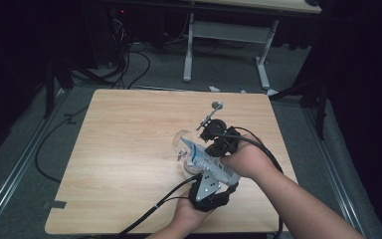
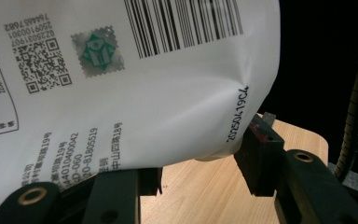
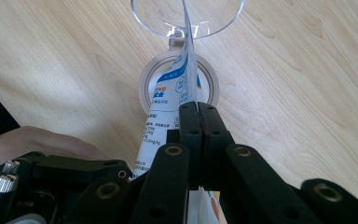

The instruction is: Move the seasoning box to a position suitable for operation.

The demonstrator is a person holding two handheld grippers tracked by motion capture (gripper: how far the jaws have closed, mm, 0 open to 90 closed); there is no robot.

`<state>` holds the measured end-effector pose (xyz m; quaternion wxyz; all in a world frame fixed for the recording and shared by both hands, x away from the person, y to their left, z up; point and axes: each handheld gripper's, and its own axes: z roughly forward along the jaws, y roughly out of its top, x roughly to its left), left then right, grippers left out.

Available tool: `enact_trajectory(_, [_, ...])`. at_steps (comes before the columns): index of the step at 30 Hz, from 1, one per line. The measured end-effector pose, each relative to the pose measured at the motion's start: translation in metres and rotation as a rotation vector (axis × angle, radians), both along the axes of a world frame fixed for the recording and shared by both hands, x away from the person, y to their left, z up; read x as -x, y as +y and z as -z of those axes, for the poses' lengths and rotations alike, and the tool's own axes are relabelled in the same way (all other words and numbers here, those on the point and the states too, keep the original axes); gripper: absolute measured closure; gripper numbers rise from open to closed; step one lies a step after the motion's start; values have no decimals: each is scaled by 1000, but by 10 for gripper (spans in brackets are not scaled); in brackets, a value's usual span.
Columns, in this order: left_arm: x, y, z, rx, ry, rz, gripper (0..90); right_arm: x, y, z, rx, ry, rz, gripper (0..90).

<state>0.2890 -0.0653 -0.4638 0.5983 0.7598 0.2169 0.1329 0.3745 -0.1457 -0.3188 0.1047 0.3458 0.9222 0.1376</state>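
A dark lab: wooden table [image 1: 129, 164], floor cables [image 1: 129, 64], a desk frame [image 1: 229, 35] behind.

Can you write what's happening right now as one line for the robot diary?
left gripper: shut on pouch | right gripper: shut on pouch | pouch: tipped toward clear glass | tape roll: on table

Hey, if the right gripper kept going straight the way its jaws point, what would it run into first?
The right gripper, shut on the white pouch, points along the pouch toward the clear glass bowl. The bowl's rim looks like the first thing ahead, above a tape roll on the table, though depth is uncertain.
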Motion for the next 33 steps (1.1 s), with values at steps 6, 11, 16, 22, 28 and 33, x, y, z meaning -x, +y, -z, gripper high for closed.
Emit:
enact_trajectory(6, [0,0,0,0,-2,-4,560,0,1,0,3,-1,4,900])
enact_trajectory(11, [-1,0,0,1,-3,-11,557,-1,2,0,1,-3,-1,900])
enact_trajectory(16, [-1,1,-1,4,-2,-12,556,-1,4,1,7,-4,-5,900])
enact_trajectory(22, [-2,1,-1,10,0,-13,556,-2,4,0,7,-8,-3,900])
enact_trajectory(28, [-2,1,-1,11,2,-13,556,-2,5,1,7,-7,-5,900])
enact_trajectory(33, [-1,1,-1,14,1,-12,556,-2,4,0,9,-8,-4,900])
